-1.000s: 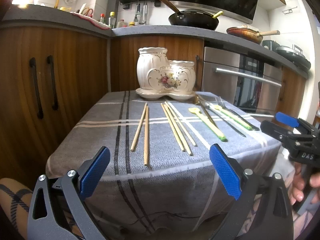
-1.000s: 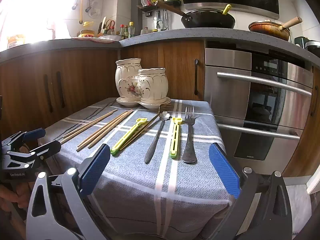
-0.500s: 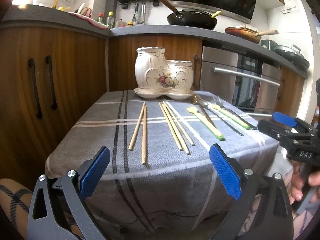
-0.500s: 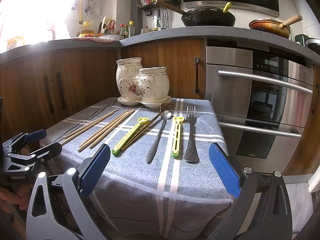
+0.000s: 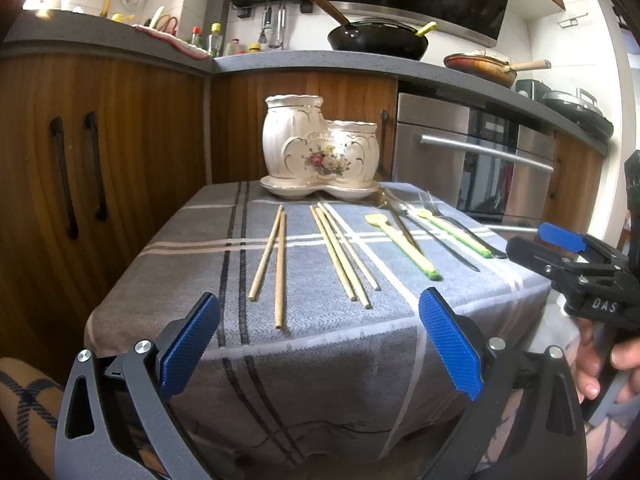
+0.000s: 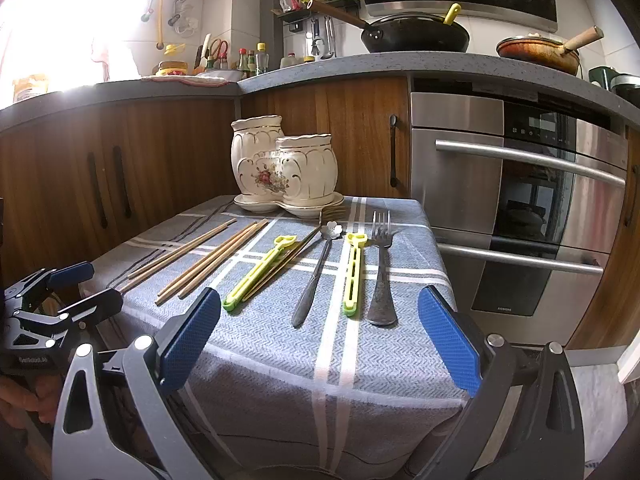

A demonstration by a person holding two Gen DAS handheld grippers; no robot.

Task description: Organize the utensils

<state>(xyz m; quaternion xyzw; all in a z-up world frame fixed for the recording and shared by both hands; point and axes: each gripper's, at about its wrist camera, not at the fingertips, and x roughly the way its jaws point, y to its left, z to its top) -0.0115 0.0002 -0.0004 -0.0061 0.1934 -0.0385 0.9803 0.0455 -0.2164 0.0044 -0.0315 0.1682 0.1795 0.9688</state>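
Note:
A cream floral two-jar holder (image 5: 320, 152) (image 6: 282, 164) stands at the far edge of a small table under a grey checked cloth (image 5: 304, 332) (image 6: 332, 344). In front of it lie several wooden chopsticks (image 5: 276, 256) (image 6: 212, 260), two yellow-green plastic utensils (image 5: 404, 248) (image 6: 260, 272), a dark spoon (image 6: 316, 272) and a metal fork (image 6: 382, 272). My left gripper (image 5: 318, 338) hangs open just off the near edge, facing the chopsticks. Off the near edge on the right, my right gripper (image 6: 318, 338) is open too, facing the spoon and fork. Nothing lies between either pair of fingers.
Wooden cabinets (image 5: 100, 160) stand close behind and to the left of the table, a steel oven (image 6: 520, 208) to the right. Pans and bottles sit on the grey counter (image 6: 360, 68) above. A hand (image 5: 600, 364) holds the right gripper.
Both grippers have drifted slightly; the table scene sits a little lower and closer in the views. Nothing on the cloth has moved, and both grippers stay open.

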